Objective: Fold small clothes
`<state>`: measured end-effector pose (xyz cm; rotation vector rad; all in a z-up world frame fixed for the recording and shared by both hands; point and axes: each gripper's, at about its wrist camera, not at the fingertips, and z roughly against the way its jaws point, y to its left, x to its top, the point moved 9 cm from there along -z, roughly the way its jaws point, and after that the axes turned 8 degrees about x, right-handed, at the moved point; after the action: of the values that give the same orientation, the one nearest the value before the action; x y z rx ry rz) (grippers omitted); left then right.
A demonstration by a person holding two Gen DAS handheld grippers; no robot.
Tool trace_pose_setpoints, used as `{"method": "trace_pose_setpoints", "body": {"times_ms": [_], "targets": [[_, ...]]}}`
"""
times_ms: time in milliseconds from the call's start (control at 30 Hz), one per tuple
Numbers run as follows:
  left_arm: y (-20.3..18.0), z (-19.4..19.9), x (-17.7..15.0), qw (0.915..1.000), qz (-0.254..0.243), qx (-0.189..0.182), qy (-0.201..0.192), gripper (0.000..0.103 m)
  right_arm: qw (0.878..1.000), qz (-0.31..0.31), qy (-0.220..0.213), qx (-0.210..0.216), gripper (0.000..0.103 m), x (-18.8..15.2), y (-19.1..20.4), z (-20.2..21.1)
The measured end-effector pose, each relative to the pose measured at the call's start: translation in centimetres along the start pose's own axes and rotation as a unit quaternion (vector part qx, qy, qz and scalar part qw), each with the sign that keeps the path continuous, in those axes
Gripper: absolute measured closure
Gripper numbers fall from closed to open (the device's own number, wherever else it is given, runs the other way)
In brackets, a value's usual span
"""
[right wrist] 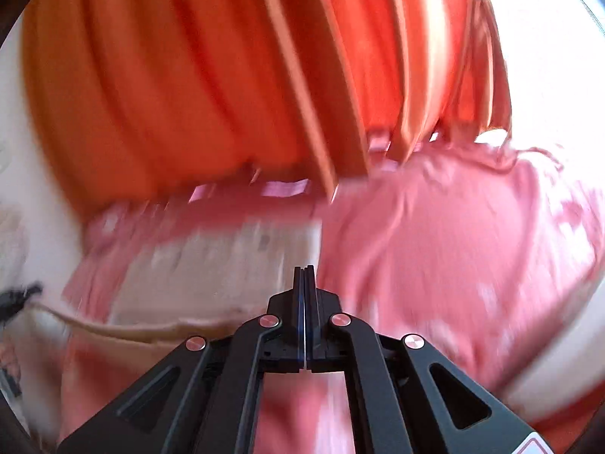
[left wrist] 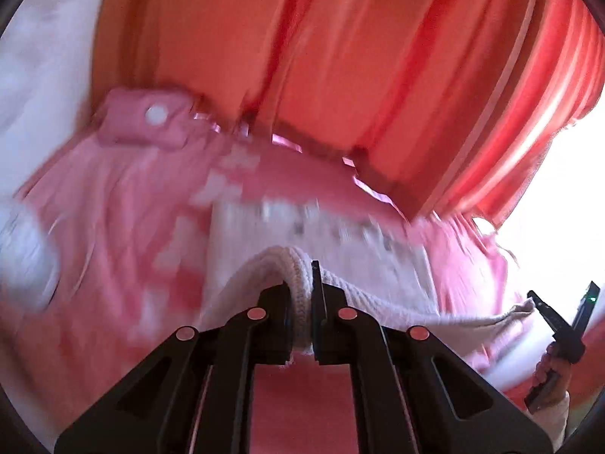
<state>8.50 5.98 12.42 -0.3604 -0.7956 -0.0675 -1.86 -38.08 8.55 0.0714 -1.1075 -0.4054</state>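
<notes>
Orange-red curtain (left wrist: pixel 340 56) in pleats fills the far half of both views, blurred. Below it, a pink sheet (left wrist: pixel 94 208) with pale patches spreads across the bed; a pink tab with a white snap (left wrist: pixel 155 114) sits at far left in the left wrist view.

White garment (left wrist: pixel 332 227) with small dark print lies stretched over the pink sheet, in the middle of the scene, its ribbed white hem (left wrist: pixel 298 295) raised toward the near side.

Left hand-held gripper (left wrist: pixel 302 295) is clamped on that ribbed hem, cloth bunched between the jaws. Right hand-held gripper (right wrist: pixel 304 283) has its jaws pressed together; from its own camera I cannot tell whether cloth is caught. In the left wrist view it appears at the right edge (left wrist: pixel 563 321), at the garment's far corner.
</notes>
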Motion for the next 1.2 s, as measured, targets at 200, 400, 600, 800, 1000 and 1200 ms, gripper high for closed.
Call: {"method": "trace_pose_setpoints", "body": {"times_ms": [200, 400, 600, 800, 1000, 1200], "targets": [[2.8, -17.2, 2.9, 0.9961, 0.039, 0.076, 0.022, 0.096, 0.992, -0.118, 0.032, 0.004, 0.103, 0.7, -3.6, -14.6], [6.1, -22.8, -1.0, 0.9942, 0.051, 0.078, 0.054, 0.096, 0.99, -0.08, 0.111, 0.028, 0.07, -4.0, -1.5, -18.0], [5.6, -22.7, -0.6, 0.9955, 0.035, 0.074, 0.048, 0.096, 0.977, 0.017, 0.212, 0.015, 0.05, -8.8, 1.0, -20.9], [5.7, -20.4, 0.9, 0.9963, 0.075, 0.034, 0.025, 0.096, 0.994, 0.026, 0.096, 0.038, 0.096, -3.4, 2.9, -17.4], [5.0, -19.9, 6.1, 0.9958, 0.088, 0.019, -0.014, 0.096, 0.999, -0.021, -0.001, 0.033, 0.096, 4.2, 1.6, -17.8], [6.5, -28.2, 2.0, 0.9897, 0.098, 0.064, 0.082, 0.096, 0.987, -0.061, 0.139, -0.059, 0.096, -4.2, -3.9, -27.5]]}}
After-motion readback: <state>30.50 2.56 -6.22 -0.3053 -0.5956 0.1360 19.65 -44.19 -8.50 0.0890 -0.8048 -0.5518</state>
